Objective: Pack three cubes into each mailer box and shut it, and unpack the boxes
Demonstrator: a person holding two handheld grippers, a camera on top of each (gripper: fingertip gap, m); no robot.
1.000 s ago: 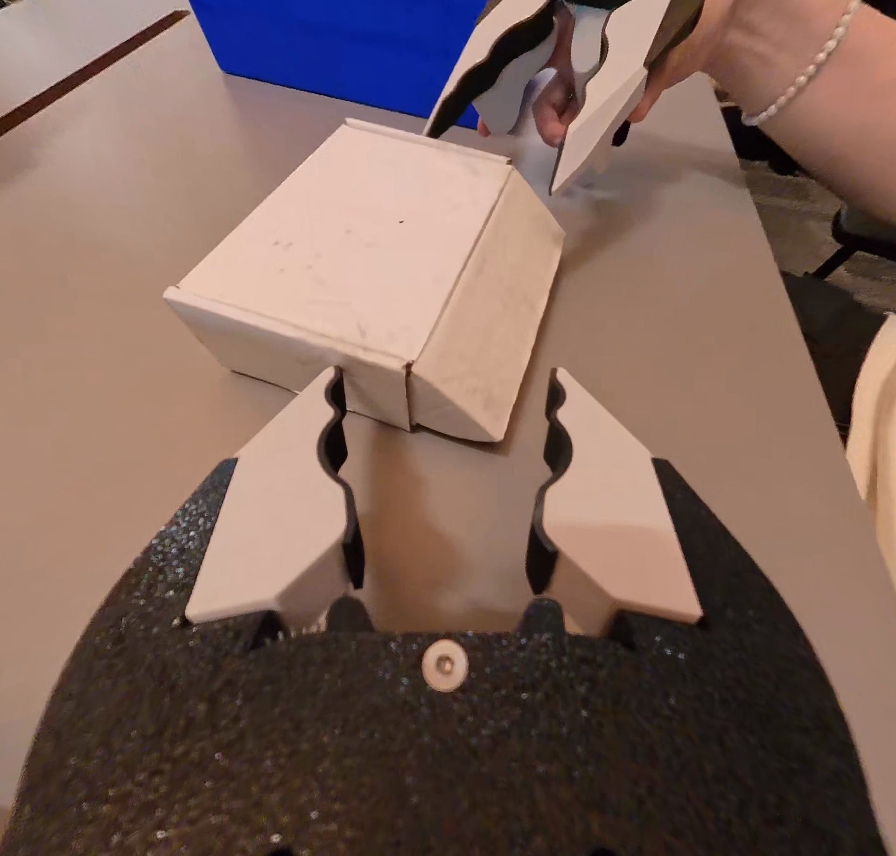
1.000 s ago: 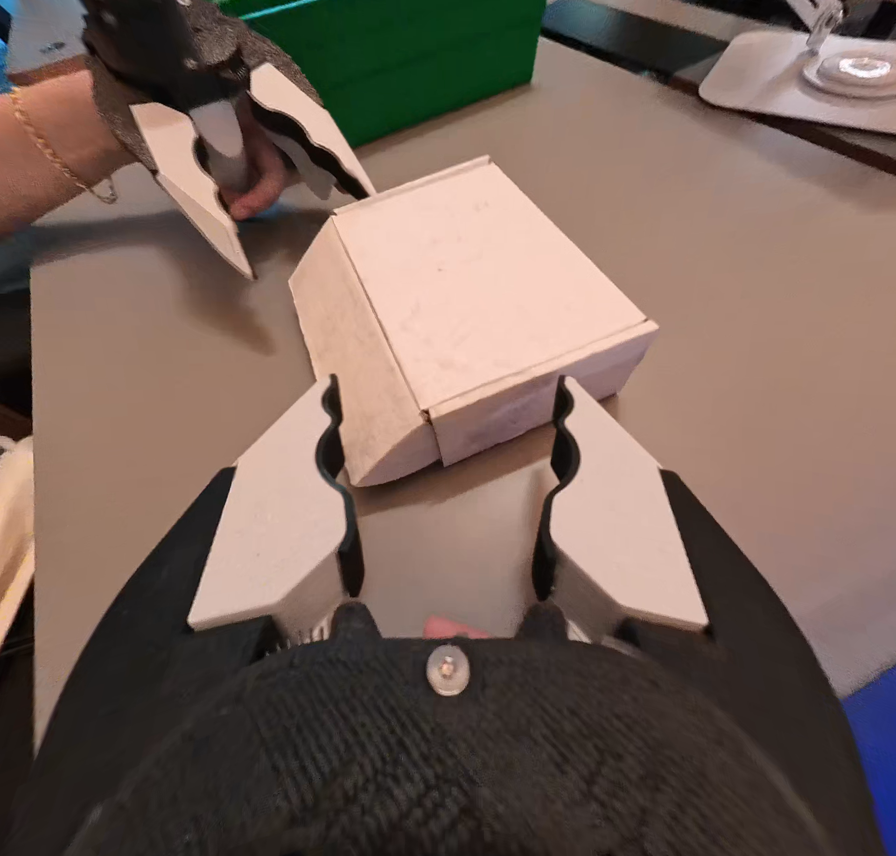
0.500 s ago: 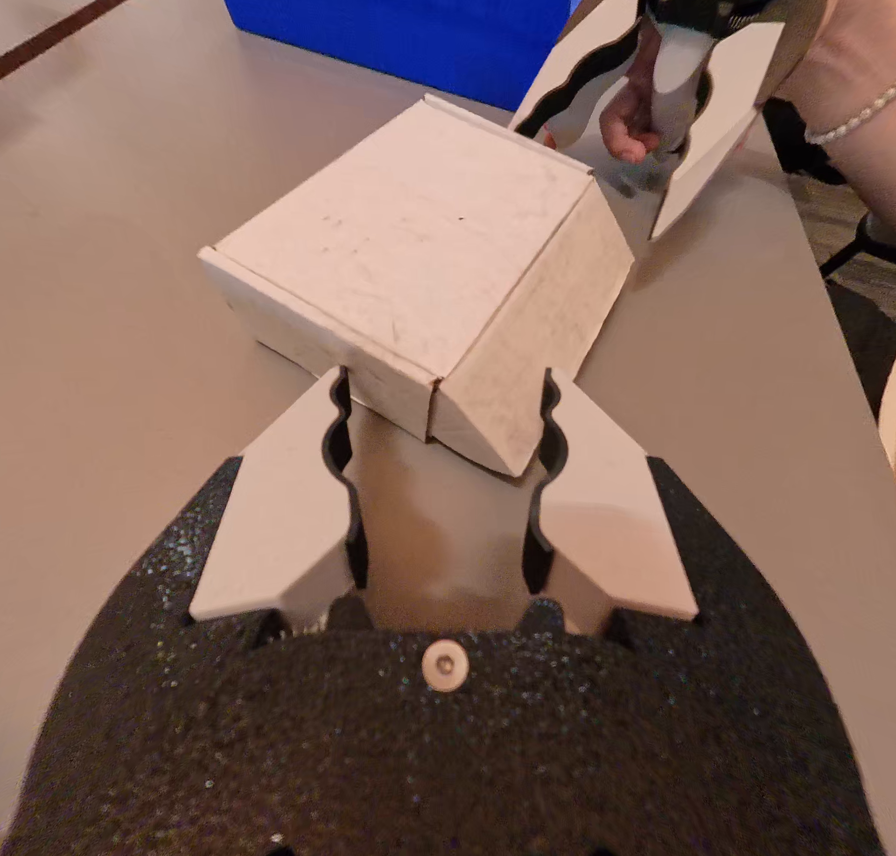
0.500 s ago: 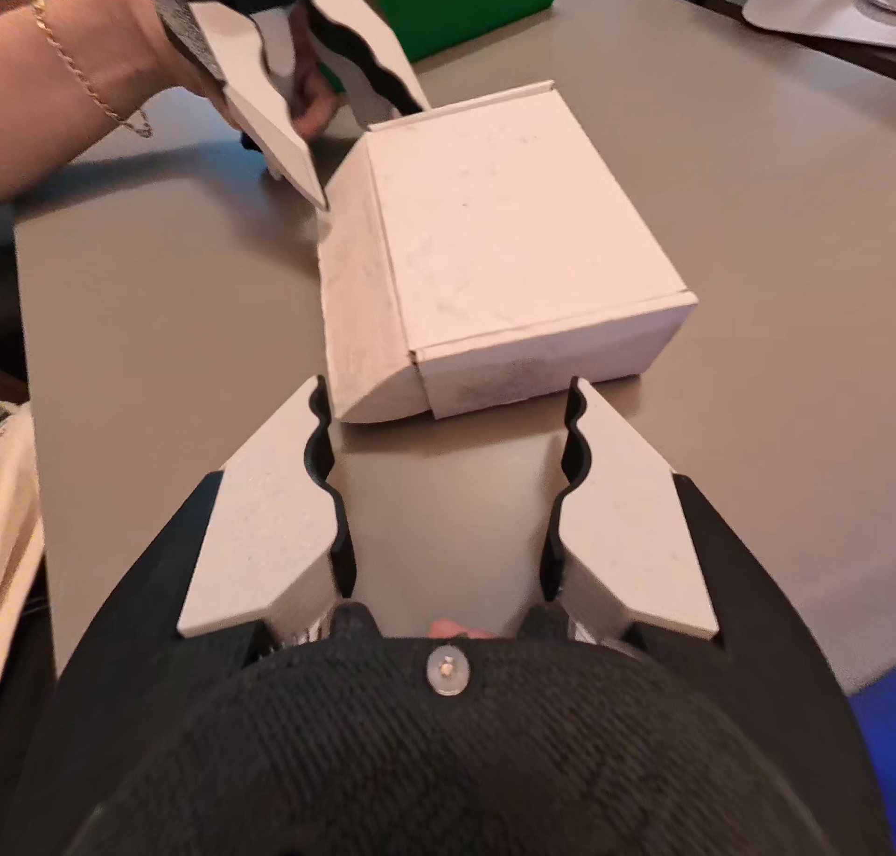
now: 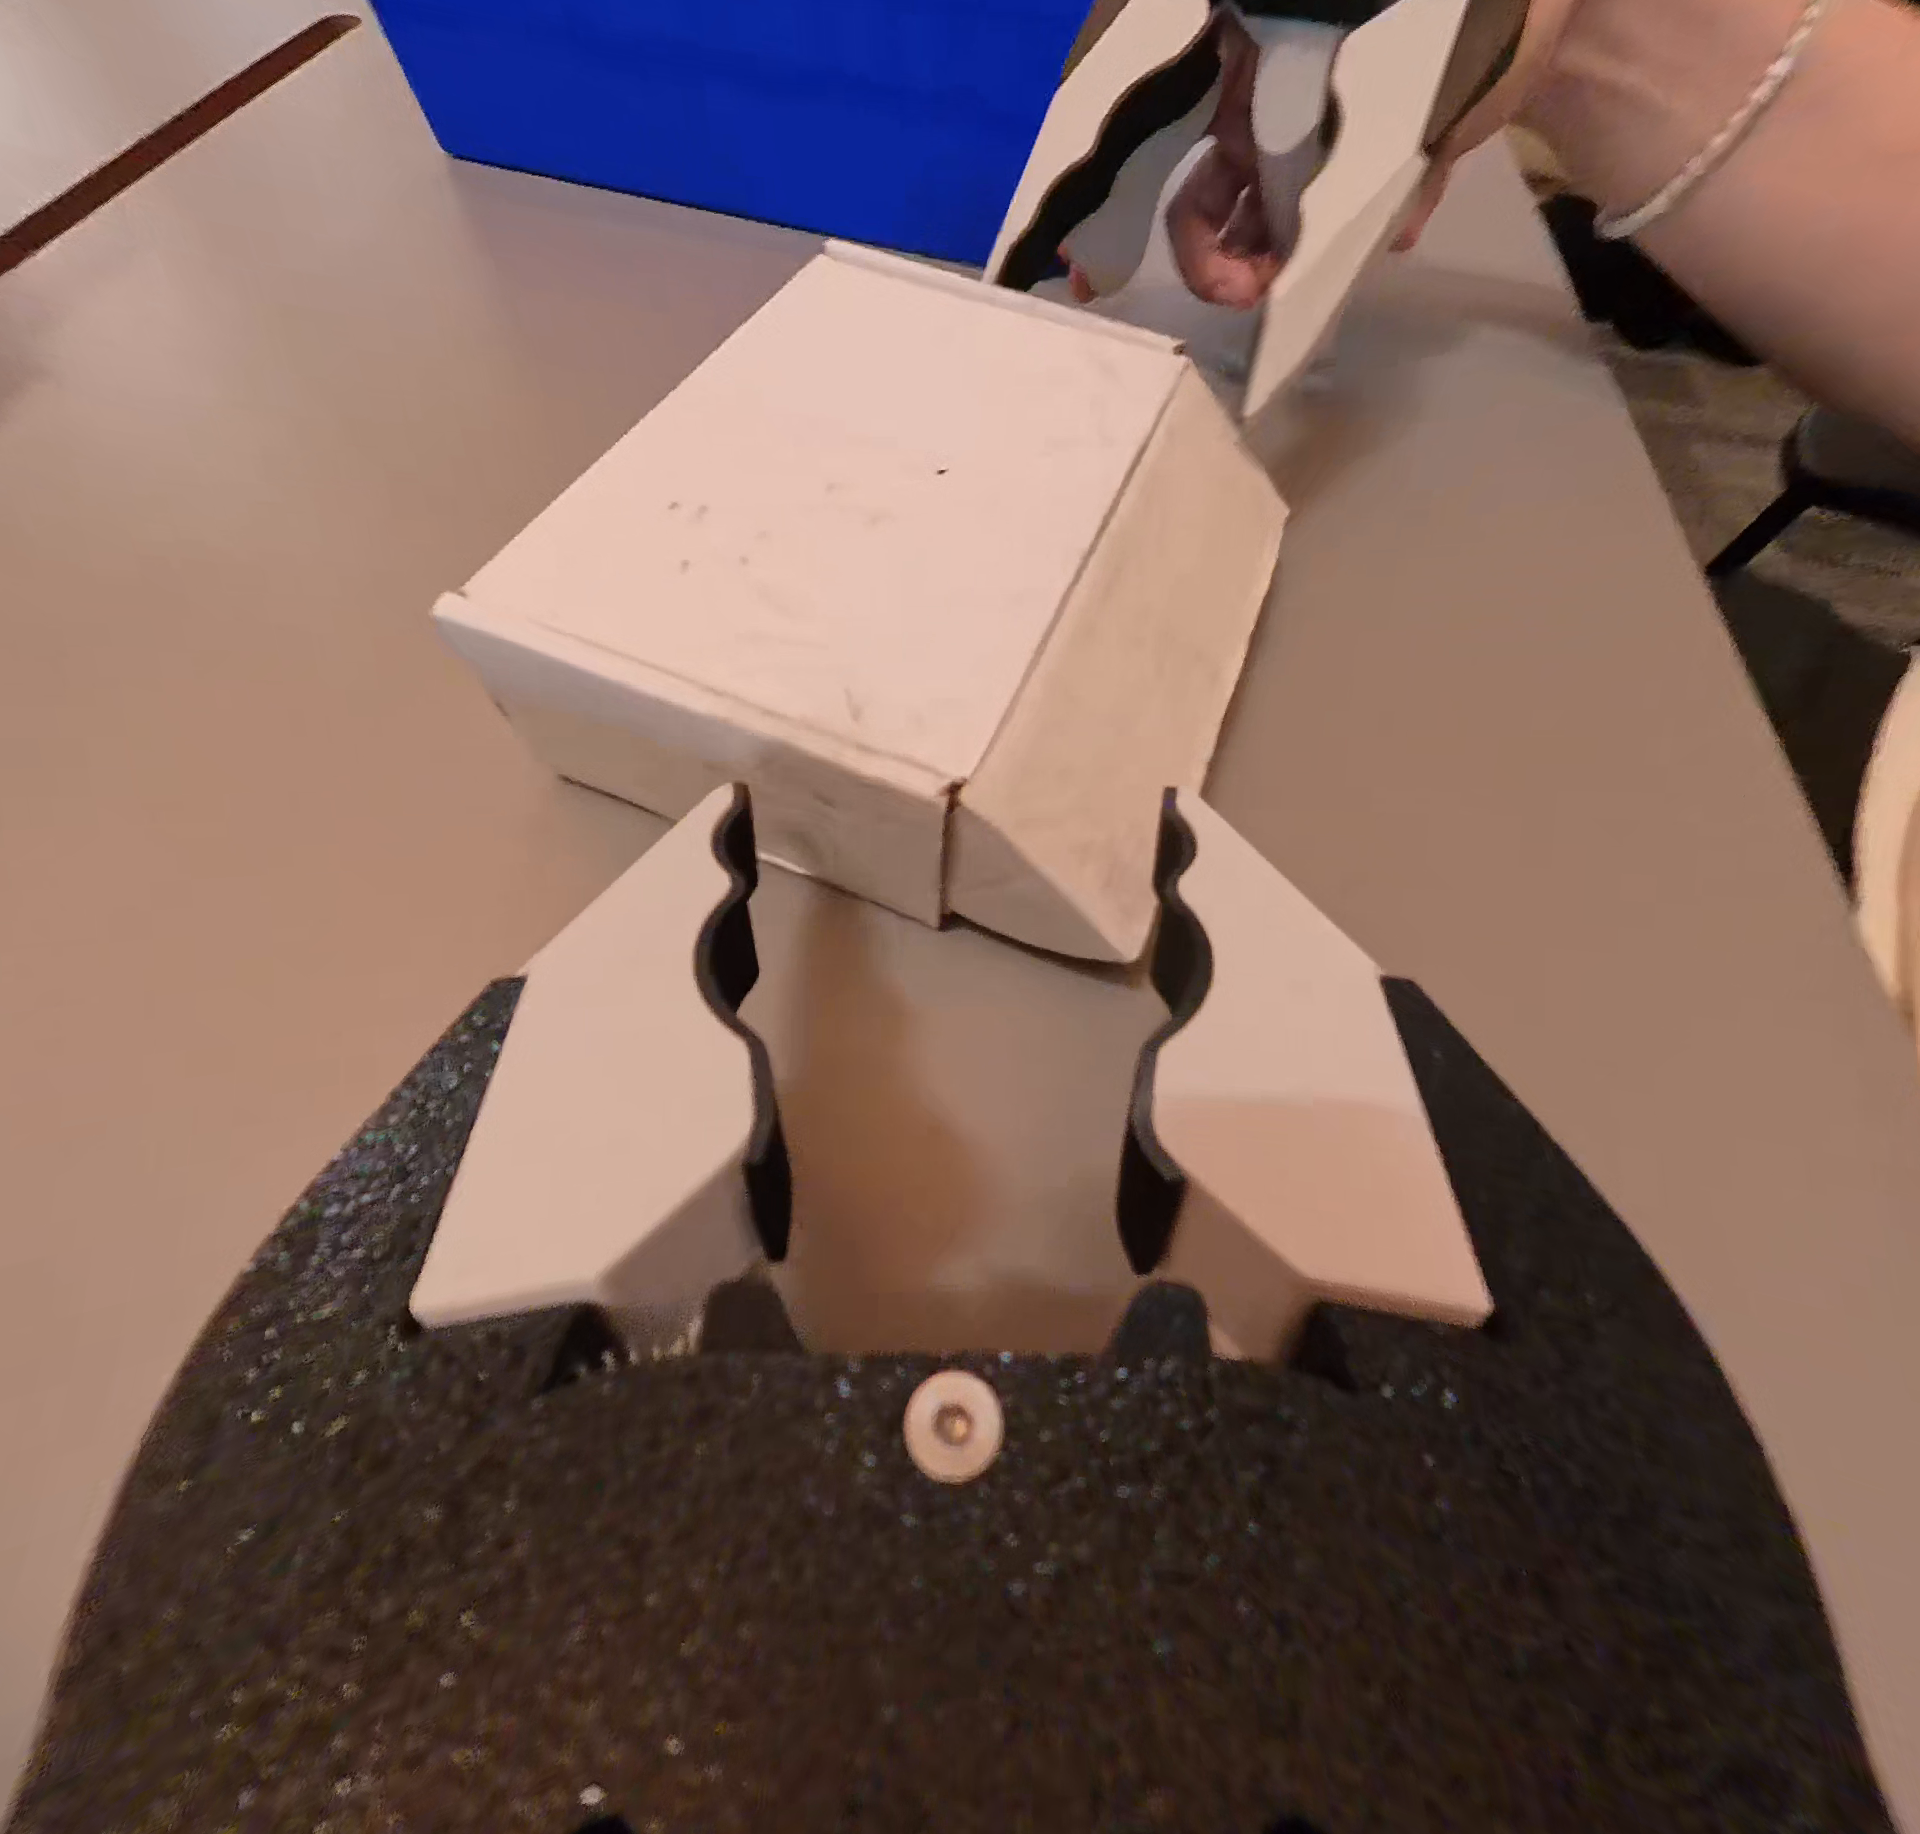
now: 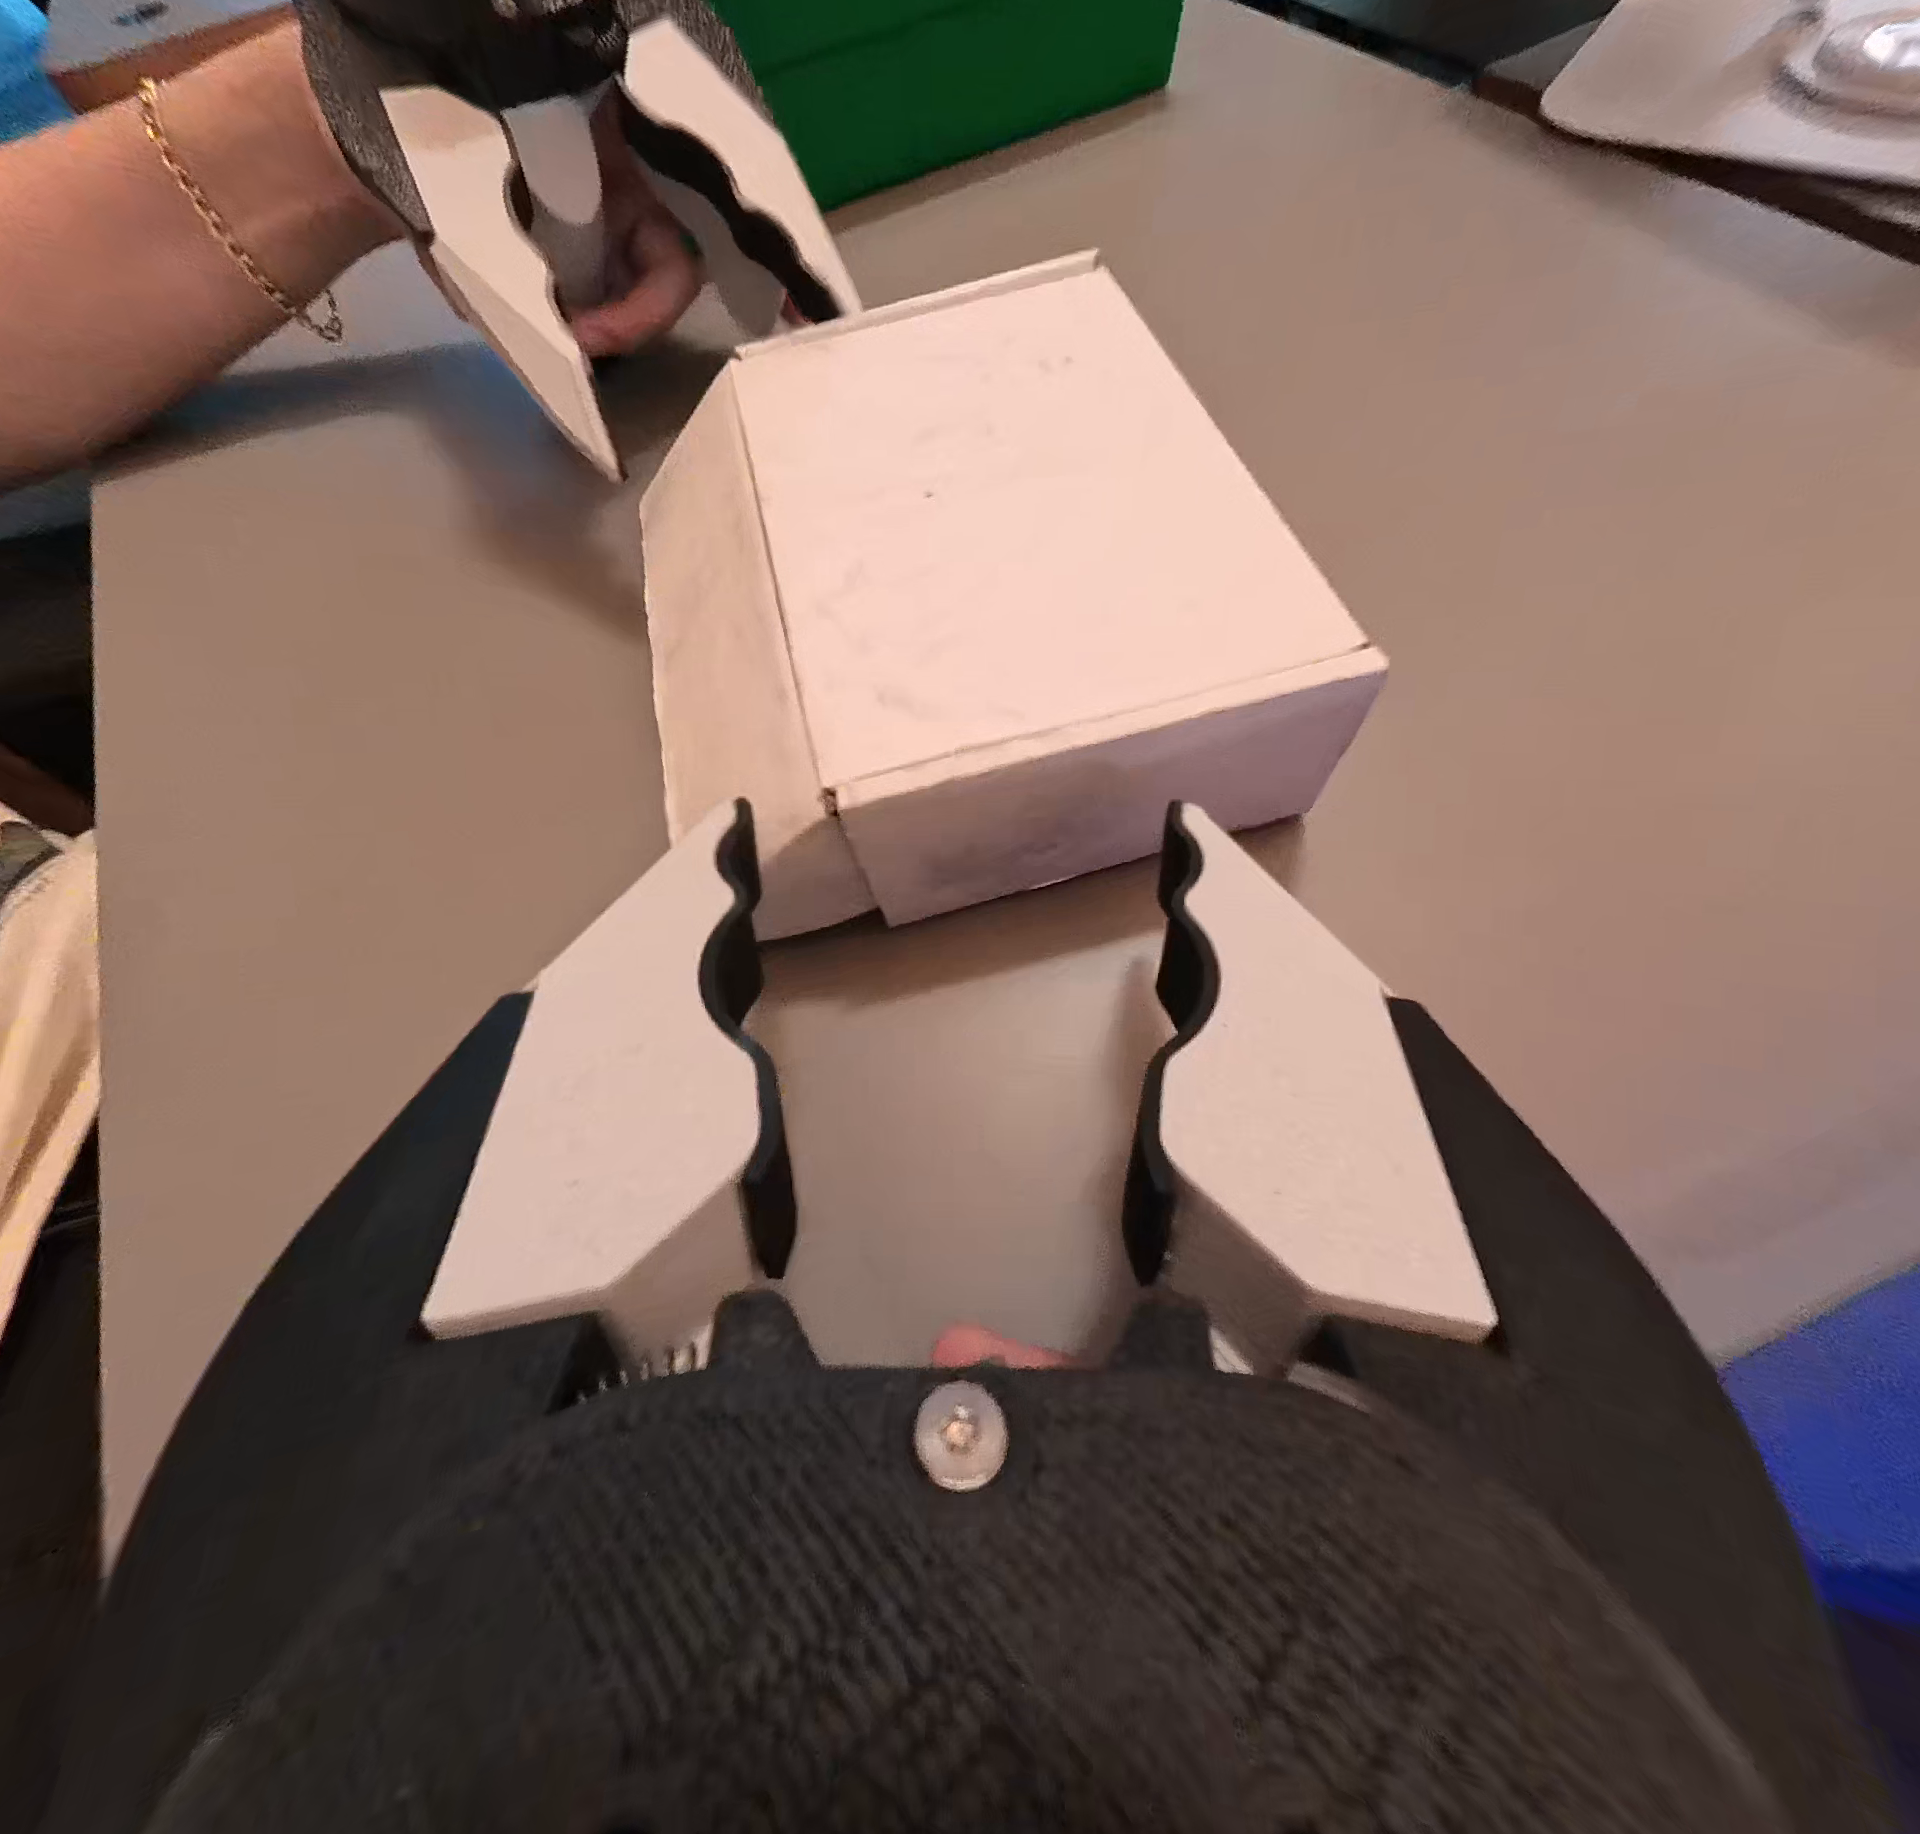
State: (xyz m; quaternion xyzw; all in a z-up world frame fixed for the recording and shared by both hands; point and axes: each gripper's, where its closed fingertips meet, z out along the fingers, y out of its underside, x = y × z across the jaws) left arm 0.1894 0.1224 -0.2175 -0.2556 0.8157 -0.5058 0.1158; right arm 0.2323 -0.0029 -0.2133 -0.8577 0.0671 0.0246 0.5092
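A white mailer box point(image 5: 862, 579) lies on the grey table point(image 5: 260, 641) with its lid down. The lid's front flap point(image 5: 1122, 704) slants outward and is not tucked in. No cubes show. My left gripper point(image 5: 951, 818) is open, and its tips straddle the near corner of the box. My right gripper point(image 6: 956, 818) is open at the opposite end, with that corner of the box point(image 6: 1018, 579) between its tips. Each gripper also shows in the other's view, open, beyond the box's far end: the right one point(image 5: 1127, 340) and the left one point(image 6: 722, 392).
A blue bin point(image 5: 727, 49) stands behind the box in the left wrist view; its corner shows in the right wrist view point(image 6: 1829, 1421). A green bin point(image 6: 935, 28) stands at the other end. A white tray point(image 6: 1714, 91) lies far right. The table edge point(image 5: 1558, 434) runs along the flap side.
Both grippers stay open and shift slightly around the box ends. The right gripper backed off, then came close to its corner again. The box stays shut, flap still out.
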